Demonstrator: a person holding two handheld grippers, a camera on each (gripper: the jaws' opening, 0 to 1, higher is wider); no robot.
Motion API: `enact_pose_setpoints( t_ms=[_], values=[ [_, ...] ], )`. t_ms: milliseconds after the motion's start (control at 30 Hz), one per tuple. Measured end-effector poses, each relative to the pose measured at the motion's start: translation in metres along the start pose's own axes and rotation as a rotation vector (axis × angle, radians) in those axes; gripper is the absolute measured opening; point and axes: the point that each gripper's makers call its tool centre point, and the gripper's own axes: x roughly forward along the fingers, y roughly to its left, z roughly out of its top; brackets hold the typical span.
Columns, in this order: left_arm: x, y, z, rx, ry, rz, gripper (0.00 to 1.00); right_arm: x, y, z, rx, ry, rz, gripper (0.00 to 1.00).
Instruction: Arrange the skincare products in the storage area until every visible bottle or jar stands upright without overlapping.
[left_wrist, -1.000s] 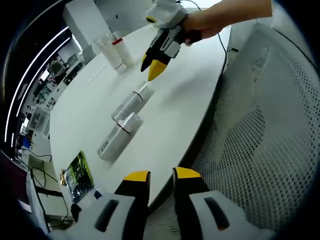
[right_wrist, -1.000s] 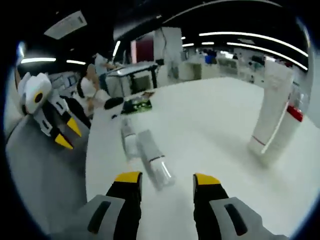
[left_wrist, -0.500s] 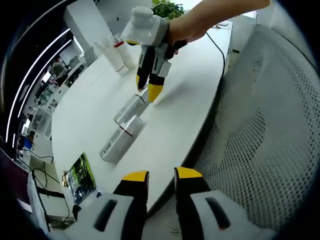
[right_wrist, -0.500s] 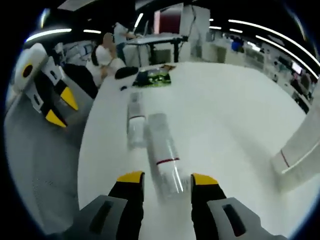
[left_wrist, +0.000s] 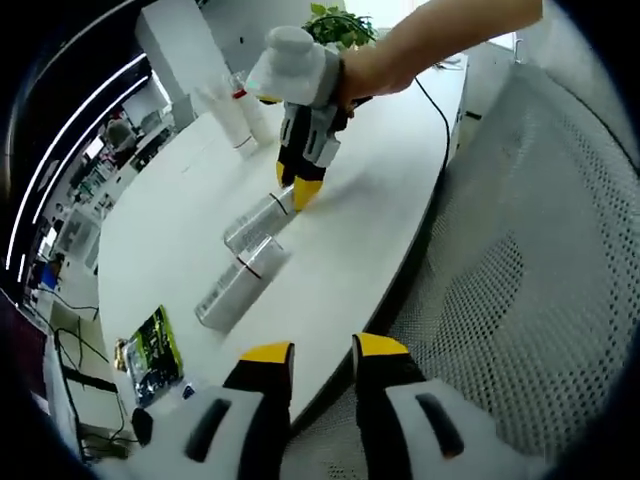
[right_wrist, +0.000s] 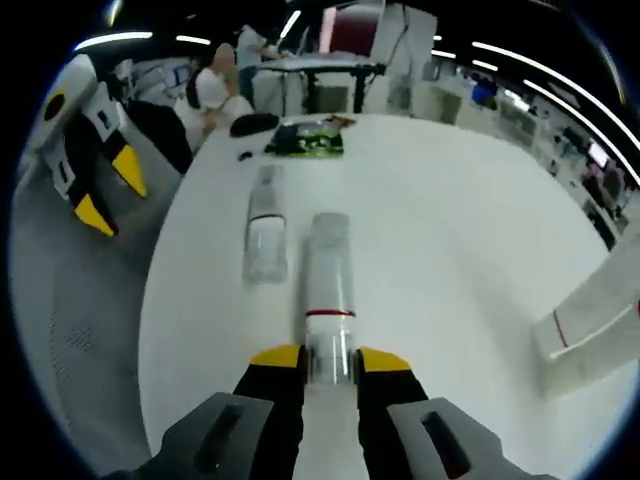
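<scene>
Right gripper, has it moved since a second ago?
Yes. The right gripper came down from above the table onto the lying bottle, fingers closing around its cap end.

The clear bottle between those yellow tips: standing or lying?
Lying. The clear bottle stretches flat along the white table, its end between the right gripper tips.

the right gripper (right_wrist: 329, 360) has dropped from above the table onto the near lying bottle (right_wrist: 328, 282); its jaws, wide apart a second ago, have narrowed and now press the bottle's cap end on both sides. the tall upright tube (right_wrist: 598, 325) has slid out toward its right.
</scene>
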Motion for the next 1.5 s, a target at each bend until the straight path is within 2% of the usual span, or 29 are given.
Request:
enact_pose_setpoints(
  t_ms=[100,233,300,367,500,667,767,833,1000,1067,1200,1333,1433,1500],
  values=[
    [-0.001,0.0,0.004,-0.011,-0.022,-0.001,0.24,-0.008,-0.003,0.002,-0.006,-0.011,-0.031,0.13],
    [-0.001,0.001,0.004,-0.023,-0.023,-0.001,0.24,-0.02,-0.007,0.004,-0.001,-0.034,-0.07,0.13],
    [-0.005,0.003,0.013,-0.002,-0.069,0.014,0.21,-0.028,-0.008,0.004,0.001,-0.044,-0.092,0.13],
    [-0.007,0.003,0.02,-0.031,-0.105,0.007,0.21,-0.037,-0.007,0.008,-0.001,-0.063,-0.108,0.13],
    [-0.01,0.006,0.028,-0.123,-0.155,-0.01,0.25,-0.054,-0.003,0.02,-0.119,-0.071,-0.15,0.13],
    [-0.015,0.012,0.04,-0.24,-0.228,-0.033,0.34,-0.071,0.005,0.039,-0.174,-0.116,-0.175,0.13],
    [-0.018,0.02,0.043,-0.291,-0.248,-0.013,0.39,-0.085,0.012,0.056,-0.231,-0.164,-0.19,0.13],
    [-0.022,0.025,0.048,-0.299,-0.287,0.006,0.39,-0.092,0.014,0.064,-0.298,-0.171,-0.219,0.13],
    [-0.028,0.03,0.058,-0.378,-0.35,-0.01,0.44,-0.105,0.03,0.08,-0.477,-0.177,-0.232,0.13],
    [-0.031,0.034,0.06,-0.402,-0.369,-0.003,0.46,-0.107,0.037,0.081,-0.513,-0.171,-0.228,0.13],
    [-0.033,0.043,0.06,-0.441,-0.387,0.012,0.5,-0.111,0.051,0.078,-0.547,-0.167,-0.207,0.13],
    [-0.03,0.042,0.058,-0.43,-0.372,0.023,0.53,-0.116,0.071,0.08,-0.669,-0.159,-0.183,0.13],
    [-0.026,0.038,0.054,-0.4,-0.342,0.024,0.52,-0.116,0.089,0.076,-0.77,-0.14,-0.144,0.13],
    [-0.025,0.035,0.053,-0.386,-0.331,0.011,0.52,-0.118,0.094,0.075,-0.827,-0.125,-0.15,0.13]
  ],
)
